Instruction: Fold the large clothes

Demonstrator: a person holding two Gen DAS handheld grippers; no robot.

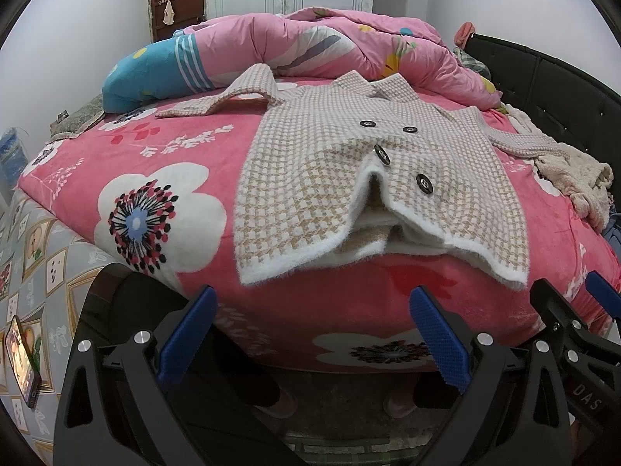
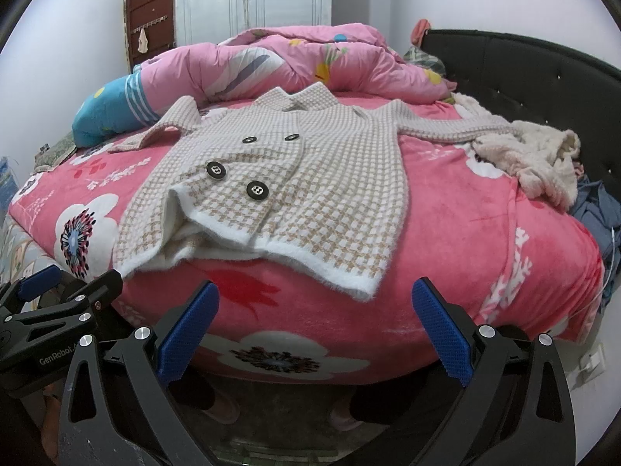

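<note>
checked coat (image 2: 295, 178) flat on bed (image 2: 465, 240), both fingers apart

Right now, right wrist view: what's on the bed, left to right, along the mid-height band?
Blue striped pillow → houndstooth button jacket → cream fleece garment → grey-blue clothing at the bed's edge.

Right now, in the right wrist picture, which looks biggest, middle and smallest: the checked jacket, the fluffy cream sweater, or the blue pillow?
Largest to smallest, as they look in that view:
1. The checked jacket, spread across the bed.
2. The fluffy cream sweater, bunched up.
3. The blue pillow, partly hidden by the quilt.
The last two look close, so that order is unsure.
</note>
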